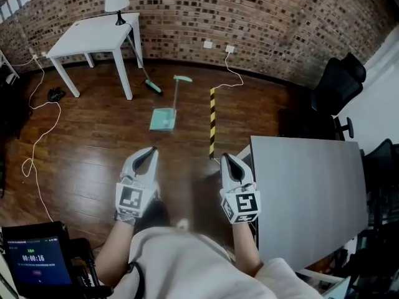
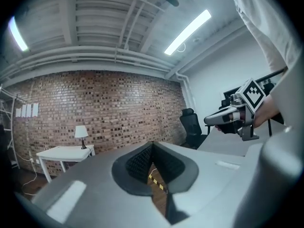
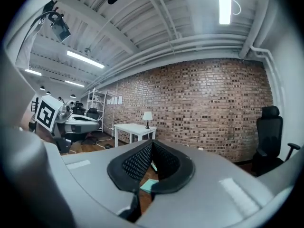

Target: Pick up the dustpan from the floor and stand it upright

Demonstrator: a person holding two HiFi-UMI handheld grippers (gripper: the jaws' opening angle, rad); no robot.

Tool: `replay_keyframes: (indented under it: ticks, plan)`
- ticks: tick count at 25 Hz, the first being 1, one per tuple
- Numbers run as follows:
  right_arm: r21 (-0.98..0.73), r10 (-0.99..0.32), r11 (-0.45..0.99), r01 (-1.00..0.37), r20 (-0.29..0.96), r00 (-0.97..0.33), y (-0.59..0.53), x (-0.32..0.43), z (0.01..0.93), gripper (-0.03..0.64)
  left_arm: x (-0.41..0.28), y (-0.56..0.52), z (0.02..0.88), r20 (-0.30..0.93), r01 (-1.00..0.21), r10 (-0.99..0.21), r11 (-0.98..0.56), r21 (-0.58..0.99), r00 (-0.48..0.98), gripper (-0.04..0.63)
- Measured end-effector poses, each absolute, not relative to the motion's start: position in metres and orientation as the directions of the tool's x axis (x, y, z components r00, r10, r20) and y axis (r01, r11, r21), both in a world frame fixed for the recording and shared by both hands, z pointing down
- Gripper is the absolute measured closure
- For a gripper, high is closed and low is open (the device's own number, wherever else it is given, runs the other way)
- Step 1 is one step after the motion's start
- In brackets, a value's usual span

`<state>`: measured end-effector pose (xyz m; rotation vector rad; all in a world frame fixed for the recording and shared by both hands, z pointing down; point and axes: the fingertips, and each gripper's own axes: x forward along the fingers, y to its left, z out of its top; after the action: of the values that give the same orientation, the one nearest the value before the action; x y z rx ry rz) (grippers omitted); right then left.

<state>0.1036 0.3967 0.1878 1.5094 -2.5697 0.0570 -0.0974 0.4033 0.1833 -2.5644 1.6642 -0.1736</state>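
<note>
The teal dustpan (image 1: 163, 119) lies flat on the wooden floor, its long handle (image 1: 176, 92) pointing toward the brick wall. In the right gripper view a part of the dustpan (image 3: 150, 185) shows below the jaws, far ahead. My left gripper (image 1: 151, 150) and right gripper (image 1: 225, 158) are held side by side above the floor, well short of the dustpan. Both point forward with their jaws closed together and nothing between them. Each gripper shows in the other's view: the right gripper (image 2: 223, 119), the left gripper (image 3: 78, 120).
A teal-headed broom (image 1: 152, 86) leans against the white table (image 1: 93, 33), which carries a lamp (image 1: 116, 2). A yellow-black tape strip (image 1: 212, 122) runs along the floor right of the dustpan. A grey table (image 1: 305, 192) stands close at my right, a black chair (image 1: 336, 83) beyond. Cables (image 1: 37, 142) trail at left.
</note>
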Motion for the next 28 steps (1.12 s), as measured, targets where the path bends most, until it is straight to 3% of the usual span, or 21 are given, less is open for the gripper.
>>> replay_keyframes:
  ticks: [9, 28]
  plan:
    - [0.013, -0.884, 0.459, -0.889, 0.109, -0.455, 0.452, 0.096, 0.159, 0.604, -0.112, 0.461, 0.17, 0.057, -0.897, -0.909, -0.416, -0.151, 0.412, 0.595]
    - [0.066, -0.918, 0.392, -0.917, 0.096, -0.386, 0.471, 0.079, 0.139, 0.604, -0.129, 0.47, 0.158, 0.031, -0.876, -0.886, -0.463, -0.134, 0.463, 0.595]
